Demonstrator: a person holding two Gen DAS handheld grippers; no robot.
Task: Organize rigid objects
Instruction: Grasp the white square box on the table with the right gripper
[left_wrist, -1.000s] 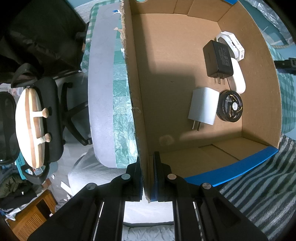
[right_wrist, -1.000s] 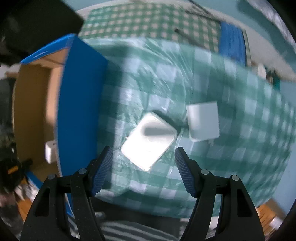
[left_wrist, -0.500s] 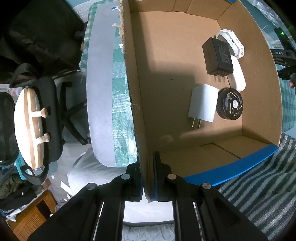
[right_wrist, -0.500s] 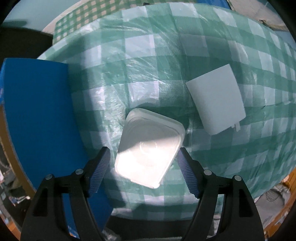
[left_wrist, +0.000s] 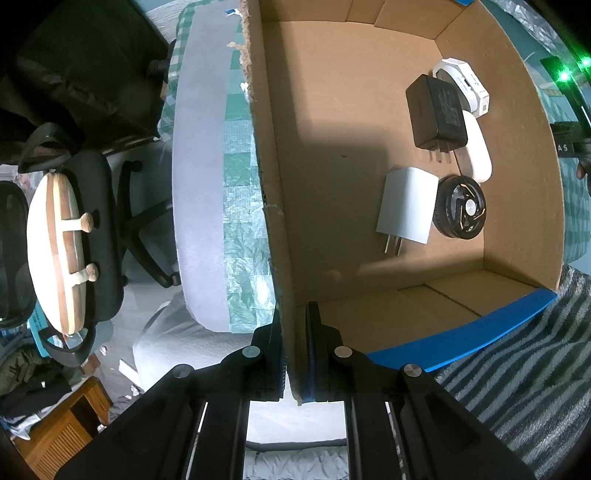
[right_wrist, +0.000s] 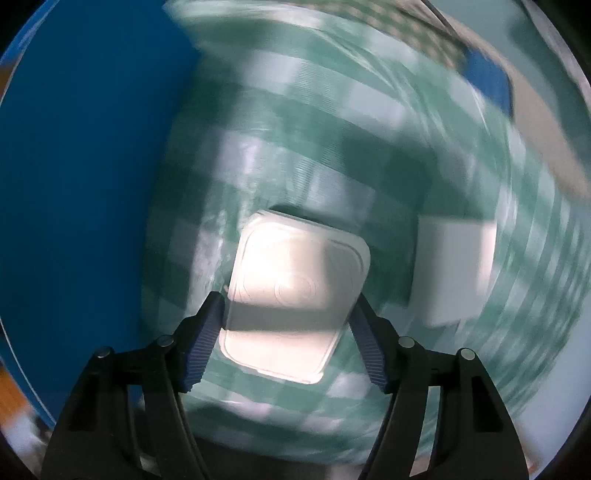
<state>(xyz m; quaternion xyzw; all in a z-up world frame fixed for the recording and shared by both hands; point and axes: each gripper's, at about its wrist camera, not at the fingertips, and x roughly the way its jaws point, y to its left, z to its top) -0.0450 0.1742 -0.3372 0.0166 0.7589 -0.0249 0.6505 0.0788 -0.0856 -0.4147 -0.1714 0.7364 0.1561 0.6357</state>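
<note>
The white rounded case (right_wrist: 295, 299) lies flat on the checked cloth (right_wrist: 369, 155), directly ahead of the right gripper (right_wrist: 288, 325) and between its spread fingers, long axis running forward and slightly tilted. The right gripper is nearer. The cardboard box (left_wrist: 369, 177) wall is pinched by the left gripper (left_wrist: 295, 354).

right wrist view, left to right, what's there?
Blue box wall → white square container between the right gripper's fingers → white flat block, blurred, on the checked cloth.
</note>
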